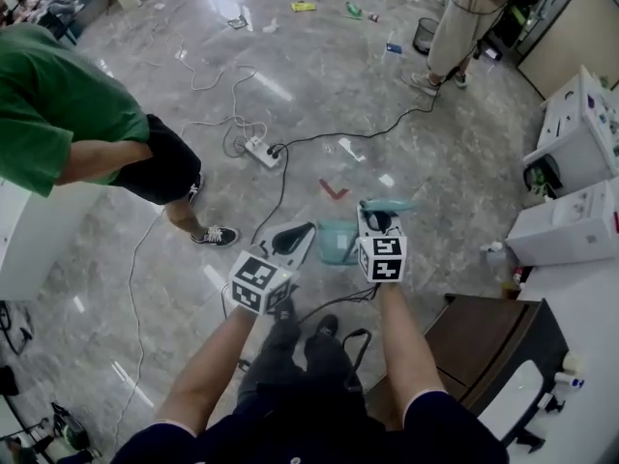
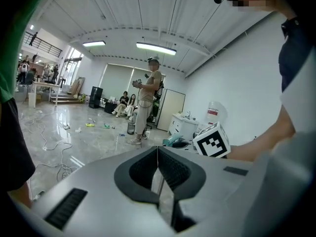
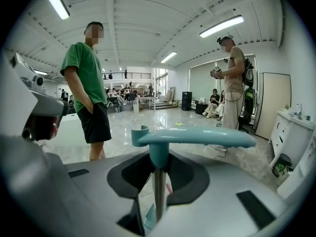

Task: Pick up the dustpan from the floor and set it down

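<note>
A teal dustpan with a long upright shaft hangs over the grey marble floor; its pan shows between my two grippers and its curved handle top just past the right one. My right gripper is shut on the shaft right under the handle. In the right gripper view the handle lies across the top of the jaws and the metal shaft runs down between them, with the right gripper closed on it. My left gripper is beside the pan, shut and empty; its pads meet.
A person in a green shirt stands at the left. Another person stands at the far right near a black bin. A power strip with trailing cables lies ahead. White machines and a dark cabinet line the right.
</note>
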`<state>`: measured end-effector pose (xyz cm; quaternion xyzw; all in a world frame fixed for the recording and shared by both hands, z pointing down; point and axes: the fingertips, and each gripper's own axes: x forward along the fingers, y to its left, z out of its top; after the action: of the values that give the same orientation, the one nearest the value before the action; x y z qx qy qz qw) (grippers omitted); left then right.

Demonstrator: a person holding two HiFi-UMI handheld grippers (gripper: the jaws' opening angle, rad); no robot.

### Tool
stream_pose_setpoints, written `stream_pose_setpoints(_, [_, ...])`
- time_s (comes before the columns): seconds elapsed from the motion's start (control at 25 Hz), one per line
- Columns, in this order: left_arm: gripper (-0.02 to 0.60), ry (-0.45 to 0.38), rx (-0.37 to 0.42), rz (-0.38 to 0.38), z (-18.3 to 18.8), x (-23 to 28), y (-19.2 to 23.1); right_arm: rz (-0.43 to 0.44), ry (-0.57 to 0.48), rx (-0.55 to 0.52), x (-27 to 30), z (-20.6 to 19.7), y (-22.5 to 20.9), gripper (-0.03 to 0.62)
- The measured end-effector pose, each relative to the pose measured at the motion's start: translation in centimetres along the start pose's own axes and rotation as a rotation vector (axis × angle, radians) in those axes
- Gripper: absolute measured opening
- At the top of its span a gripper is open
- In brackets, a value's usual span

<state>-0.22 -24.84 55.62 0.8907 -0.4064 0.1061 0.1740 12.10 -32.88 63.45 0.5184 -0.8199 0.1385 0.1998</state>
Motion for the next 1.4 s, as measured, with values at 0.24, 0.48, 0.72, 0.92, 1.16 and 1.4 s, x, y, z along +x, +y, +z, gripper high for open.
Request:
stream_pose_setpoints(0.24, [0.014,0.039,-0.015,0.016,-2.7,1.8,1.9,-0.026,0.058,-0.008,5.0,-4.8,-1.7,0.092])
stream_pose_setpoints(0.48, [0.014,0.069,-0.034,0.022,-5.0,3.3,3.4,-0.054,0.071,-0.045,9.2,-7.9,-3.1,0.092])
stream_pose_setpoints(0.72, [0.014,0.09,-0.053,0.025,-6.7,3.9,4.6,-0.038,0.081,-0.059,10.9,-10.0,-0.9,0.092])
stream_pose_setpoints(0.92, [0.014,0.104,-0.066,0.029,-7.4,3.6,4.5,-0.028,0.111,-0.061,10.5,-11.8,1.0,0.092])
stream_pose_setpoints(1.16, [0.014,0.102,-0.071,0.021,-7.5,2.3,4.5,-0.05,0.156,-0.009,9.8,-12.8,2.7,0.094])
stream_pose_setpoints(1.4, [0.014,0.101,-0.084,0.005,-7.8,1.7,3.3,-0.091,0.203,0.056,9.0,-14.0,2.5,0.137])
